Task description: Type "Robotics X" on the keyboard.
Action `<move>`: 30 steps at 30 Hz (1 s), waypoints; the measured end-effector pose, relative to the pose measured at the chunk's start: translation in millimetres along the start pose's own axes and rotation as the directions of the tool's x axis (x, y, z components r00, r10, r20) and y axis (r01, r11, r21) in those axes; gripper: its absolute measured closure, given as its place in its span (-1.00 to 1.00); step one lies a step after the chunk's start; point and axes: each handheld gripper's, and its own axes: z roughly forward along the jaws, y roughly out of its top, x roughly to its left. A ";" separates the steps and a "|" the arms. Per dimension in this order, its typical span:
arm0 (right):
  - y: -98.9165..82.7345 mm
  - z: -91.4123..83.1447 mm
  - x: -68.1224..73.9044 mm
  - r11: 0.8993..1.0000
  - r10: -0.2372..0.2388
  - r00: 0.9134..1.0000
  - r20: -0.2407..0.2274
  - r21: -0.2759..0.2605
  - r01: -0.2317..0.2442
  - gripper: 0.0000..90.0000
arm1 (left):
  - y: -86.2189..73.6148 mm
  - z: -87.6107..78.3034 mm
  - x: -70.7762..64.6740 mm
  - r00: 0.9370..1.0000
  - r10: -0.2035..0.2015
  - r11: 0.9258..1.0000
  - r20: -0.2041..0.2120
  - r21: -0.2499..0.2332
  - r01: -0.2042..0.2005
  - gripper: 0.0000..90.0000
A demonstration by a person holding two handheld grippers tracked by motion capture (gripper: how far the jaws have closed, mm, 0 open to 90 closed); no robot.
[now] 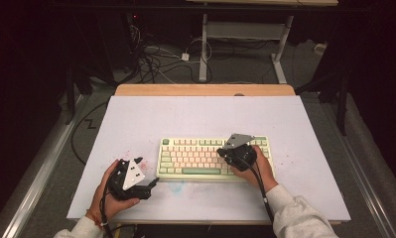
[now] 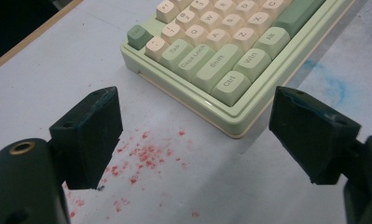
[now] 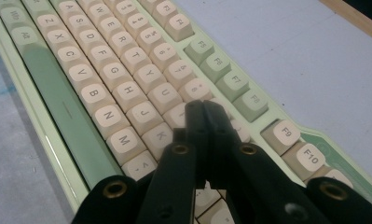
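One keyboard (image 1: 213,156) lies lengthwise left-right; right gripper (image 1: 233,154) jaws closed, left gripper (image 1: 153,182) jaws wide.

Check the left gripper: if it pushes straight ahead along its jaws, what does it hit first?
Likely the keyboard, at its near corner by the Ctrl key. The left gripper has its jaws open and nothing between them, with bare white table and red specks ahead of it. How far off the corner lies is unclear.

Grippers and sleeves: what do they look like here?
Both the left gripper and the right gripper are black, each topped by a grey three-cornered plate with small dark holes, trailing a black cable. Their jaws are blocky black pads on arms with brass-coloured rivets. The person wears light grey sleeves.
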 end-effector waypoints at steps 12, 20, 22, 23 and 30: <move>0.4 5.1 -0.7 1.000 0.007 1.000 0.006 0.009 -0.007 1.00 | -0.1 0.1 -0.7 1.000 0.002 1.000 0.005 0.002 -0.002 -0.64; 0.4 7.4 -0.7 1.000 0.015 1.000 0.009 0.013 -0.015 1.00 | -0.2 0.4 -0.9 1.000 0.002 1.000 0.007 0.004 -0.002 -0.64; 0.3 8.2 -0.8 1.000 0.013 1.000 0.009 0.012 -0.013 1.00 | -0.3 0.4 -1.1 1.000 0.003 1.000 0.009 0.004 -0.003 -0.64; 0.3 8.7 -1.0 1.000 0.008 1.000 0.008 0.011 -0.008 1.00 | -0.3 0.4 -1.2 1.000 0.005 1.000 0.009 0.005 -0.005 -0.64; 0.2 10.1 -1.0 1.000 0.009 1.000 0.009 0.015 -0.010 1.00 | -0.2 0.6 -1.4 1.000 0.004 1.000 0.011 0.005 -0.004 -0.64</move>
